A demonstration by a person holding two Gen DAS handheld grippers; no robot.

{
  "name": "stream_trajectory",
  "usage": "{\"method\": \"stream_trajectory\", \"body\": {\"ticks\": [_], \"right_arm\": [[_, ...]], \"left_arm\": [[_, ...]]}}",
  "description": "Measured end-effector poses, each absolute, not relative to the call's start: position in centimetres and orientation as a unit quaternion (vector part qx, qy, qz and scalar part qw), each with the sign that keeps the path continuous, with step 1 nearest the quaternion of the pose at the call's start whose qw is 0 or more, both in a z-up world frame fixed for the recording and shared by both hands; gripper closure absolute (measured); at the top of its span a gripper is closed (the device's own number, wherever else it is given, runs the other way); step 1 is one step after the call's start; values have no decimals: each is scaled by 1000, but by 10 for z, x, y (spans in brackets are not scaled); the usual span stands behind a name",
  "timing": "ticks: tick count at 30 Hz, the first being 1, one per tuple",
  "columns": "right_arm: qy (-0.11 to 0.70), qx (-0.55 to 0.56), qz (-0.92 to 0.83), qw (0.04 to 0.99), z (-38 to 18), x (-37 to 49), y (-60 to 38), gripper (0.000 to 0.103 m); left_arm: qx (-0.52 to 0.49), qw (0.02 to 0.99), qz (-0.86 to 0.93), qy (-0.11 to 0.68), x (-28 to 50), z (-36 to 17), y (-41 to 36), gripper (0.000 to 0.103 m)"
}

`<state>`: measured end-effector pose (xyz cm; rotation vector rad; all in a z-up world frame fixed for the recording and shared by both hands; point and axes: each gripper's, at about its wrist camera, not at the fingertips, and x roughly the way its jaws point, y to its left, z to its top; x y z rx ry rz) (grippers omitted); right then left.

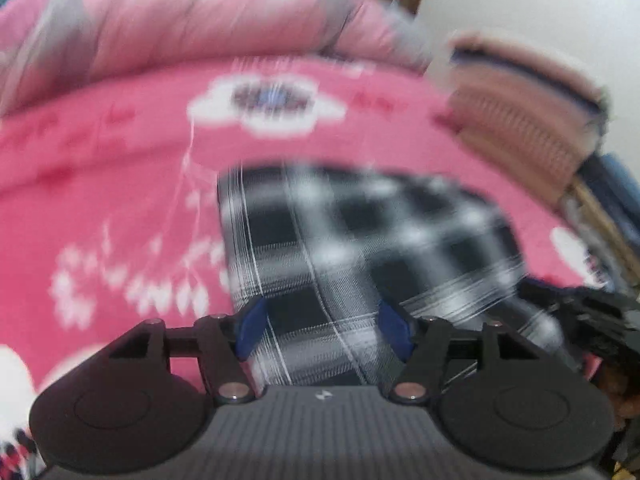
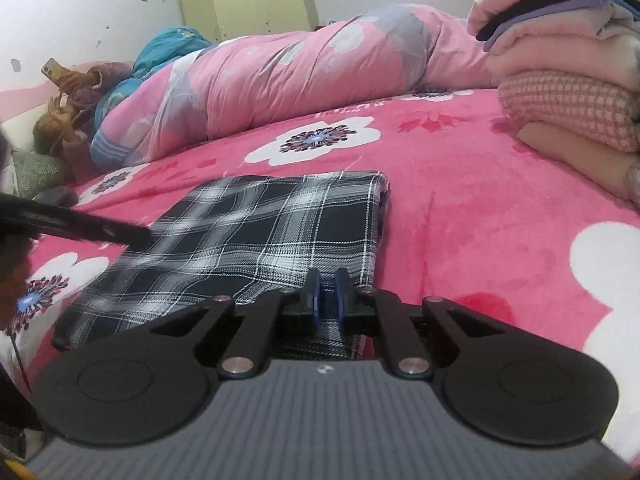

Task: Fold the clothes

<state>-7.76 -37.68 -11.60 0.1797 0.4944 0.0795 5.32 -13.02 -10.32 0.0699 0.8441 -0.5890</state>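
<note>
Centrally, a folded black-and-white checked cloth (image 2: pixel 256 240) lies flat on a bed covered by a pink blanket (image 2: pixel 460 208) with white flowers. The right gripper (image 2: pixel 326 296) sits low at the cloth's near edge with its jaws almost closed; whether they pinch the fabric cannot be told. The left gripper (image 1: pixel 322 330) hangs over the same cloth, its view blurred, with its jaws standing well apart and not pressing on the fabric. From the right wrist view it shows as a dark bar at the cloth's left side. A stack of folded clothes (image 2: pixel 568 92) rests at the right of the bed. A pink quilt (image 2: pixel 280 76) lies rolled along the far side, where a person (image 2: pixel 68 108) lies holding up a phone.
</note>
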Motion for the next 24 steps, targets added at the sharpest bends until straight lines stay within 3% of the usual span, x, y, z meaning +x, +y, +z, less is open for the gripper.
{"method": "stream_trajectory", "body": {"ticks": [3, 5, 8, 10, 14, 18, 21, 24], "right_arm": [[260, 51, 37, 964, -103, -70, -372, 92], [232, 36, 37, 971, -83, -70, -370, 76], [201, 20, 57, 978, -62, -54, -365, 62], [203, 6, 59, 977, -58, -34, -361, 62], [300, 22, 47, 953, -97, 12, -359, 61], [295, -33, 46, 954, -87, 15, -342, 55], [285, 9, 39, 958, -77, 8, -354, 52], [274, 93, 14, 957, -78, -4, -384, 41]], "left_arm": [[61, 870, -281, 399, 47, -102, -142, 24], [73, 870, -276, 401, 46, -102, -148, 23], [72, 869, -268, 410, 48, -102, -153, 21], [72, 868, -262, 416, 49, -101, -156, 20], [77, 867, -254, 422, 49, -98, -159, 19], [77, 867, -250, 424, 50, -99, -160, 19], [83, 867, -246, 424, 49, -98, -161, 18], [87, 869, -242, 423, 47, -98, -163, 17]]}}
